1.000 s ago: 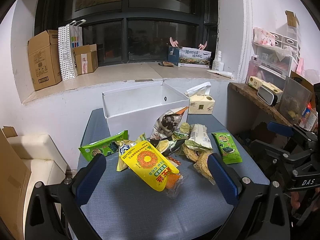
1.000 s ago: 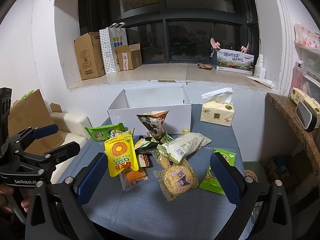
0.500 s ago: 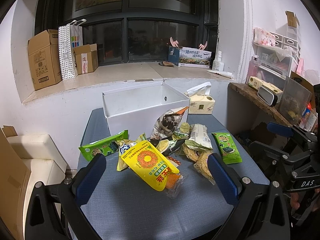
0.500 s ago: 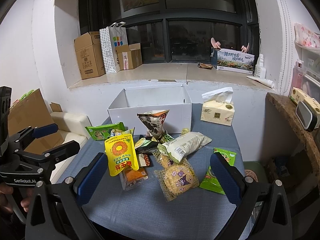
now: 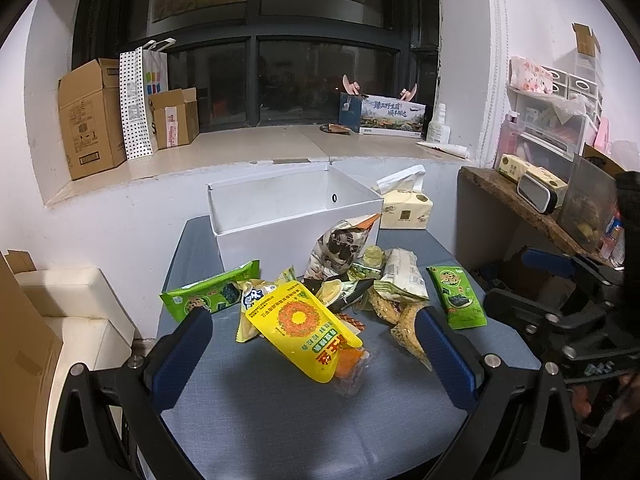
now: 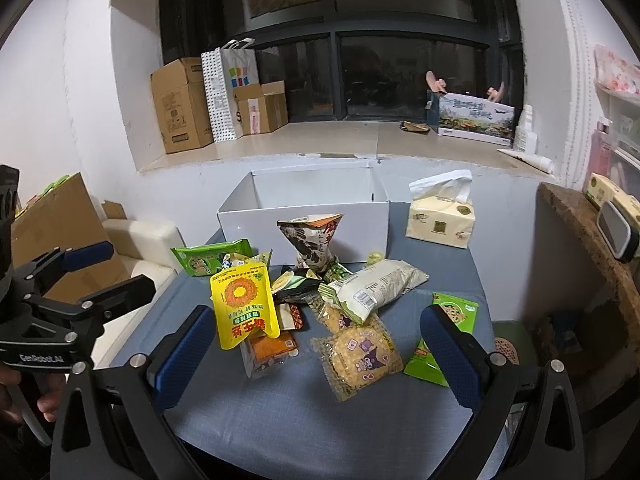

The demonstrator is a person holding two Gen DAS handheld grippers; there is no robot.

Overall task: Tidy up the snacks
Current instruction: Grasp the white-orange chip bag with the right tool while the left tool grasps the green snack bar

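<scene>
grey table (image 5: 280,420), snack pile (image 5: 320,304) before white box (image 5: 280,216), left gripper (image 5: 312,344) and right gripper (image 6: 316,340) both spread wide, short of pile

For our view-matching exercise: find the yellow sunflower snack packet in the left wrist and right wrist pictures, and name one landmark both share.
Left wrist: the yellow sunflower packet lies just below centre, between the open fingers, atop the pile.
Right wrist: the same packet sits left of centre, leaning upright on the pile.
Shared landmark: the white box behind the snacks.
</scene>
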